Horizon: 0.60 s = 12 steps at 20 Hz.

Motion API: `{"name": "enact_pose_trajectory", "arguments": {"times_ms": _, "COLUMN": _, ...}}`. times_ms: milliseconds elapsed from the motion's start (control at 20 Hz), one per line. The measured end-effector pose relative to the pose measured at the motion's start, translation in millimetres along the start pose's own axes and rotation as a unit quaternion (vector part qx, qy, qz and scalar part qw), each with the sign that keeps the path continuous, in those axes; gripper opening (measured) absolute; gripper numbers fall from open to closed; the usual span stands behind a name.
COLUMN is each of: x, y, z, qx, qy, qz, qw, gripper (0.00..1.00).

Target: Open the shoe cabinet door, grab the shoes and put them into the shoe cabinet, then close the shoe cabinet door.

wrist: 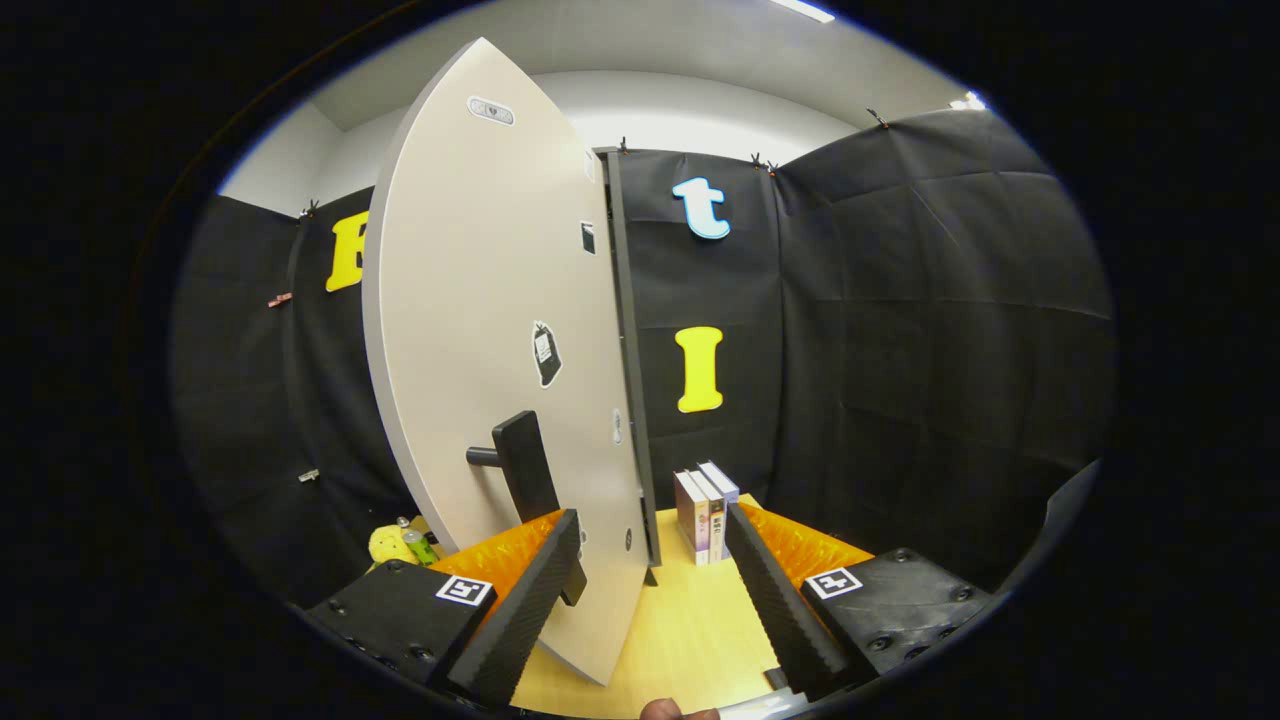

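Observation:
The shoe cabinet's pale grey door [480, 330] stands ajar, swung toward me, its free edge reaching down between my fingers. A black handle [525, 470] sticks out of the door's face just above my left finger [525, 600]. The cabinet's dark side panel [630, 350] rises right behind the door. My gripper [650, 545] is open, its fingers standing wide on either side of the door's edge without pressing on it. My right finger [775, 600] hangs over the wooden table.
Three upright books [705, 515] stand on the yellow wooden table [690, 620] beyond my right finger. A yellow and green soft toy [400, 545] lies low to the left of the door. A fingertip [665, 710] shows at the near edge.

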<state>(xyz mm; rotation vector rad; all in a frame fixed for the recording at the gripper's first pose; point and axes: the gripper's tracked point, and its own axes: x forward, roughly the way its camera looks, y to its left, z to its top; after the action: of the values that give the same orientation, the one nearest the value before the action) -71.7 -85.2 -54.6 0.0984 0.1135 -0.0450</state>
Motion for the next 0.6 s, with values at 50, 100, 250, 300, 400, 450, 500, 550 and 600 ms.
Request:
{"name": "enact_pose_trajectory", "arguments": {"times_ms": 50, "x": 1.8, "y": 8.3, "z": -1.6, "qx": 0.002, "qy": 0.002, "qz": 0.009, "qw": 1.0, "gripper": 0.98}}
{"name": "enact_pose_trajectory", "arguments": {"times_ms": 100, "x": 3.3, "y": 17.0, "z": -4.9, "qx": 0.004, "qy": 0.003, "qz": 0.017, "qw": 1.0, "gripper": 0.98}}
{"name": "enact_pose_trajectory", "arguments": {"times_ms": 250, "x": 9.7, "y": 45.8, "z": -8.9, "qx": 0.003, "qy": 0.008, "qz": 0.043, "qw": 0.999, "gripper": 0.98}}
{"name": "enact_pose_trajectory", "arguments": {"times_ms": 300, "x": 10.9, "y": 54.8, "z": -8.2, "qx": 0.006, "qy": 0.008, "qz": 0.053, "qw": 0.999, "gripper": 0.98}}
{"name": "enact_pose_trajectory", "arguments": {"times_ms": 400, "x": 19.4, "y": 72.2, "z": -10.0, "qx": 0.014, "qy": 0.012, "qz": 0.073, "qw": 0.997, "gripper": 0.98}}
{"name": "enact_pose_trajectory", "arguments": {"times_ms": 450, "x": 22.8, "y": 78.9, "z": -10.4, "qx": 0.017, "qy": 0.014, "qz": 0.08, "qw": 0.997, "gripper": 0.98}}
{"name": "enact_pose_trajectory", "arguments": {"times_ms": 500, "x": 26.7, "y": 88.3, "z": -11.2, "qx": 0.02, "qy": 0.016, "qz": 0.089, "qw": 0.996, "gripper": 0.98}}
{"name": "enact_pose_trajectory", "arguments": {"times_ms": 550, "x": 30.9, "y": 97.1, "z": -11.2, "qx": 0.021, "qy": 0.015, "qz": 0.097, "qw": 0.995, "gripper": 0.98}}
{"name": "enact_pose_trajectory", "arguments": {"times_ms": 600, "x": 34.6, "y": 105.1, "z": -11.3, "qx": 0.022, "qy": 0.014, "qz": 0.104, "qw": 0.994, "gripper": 0.98}}
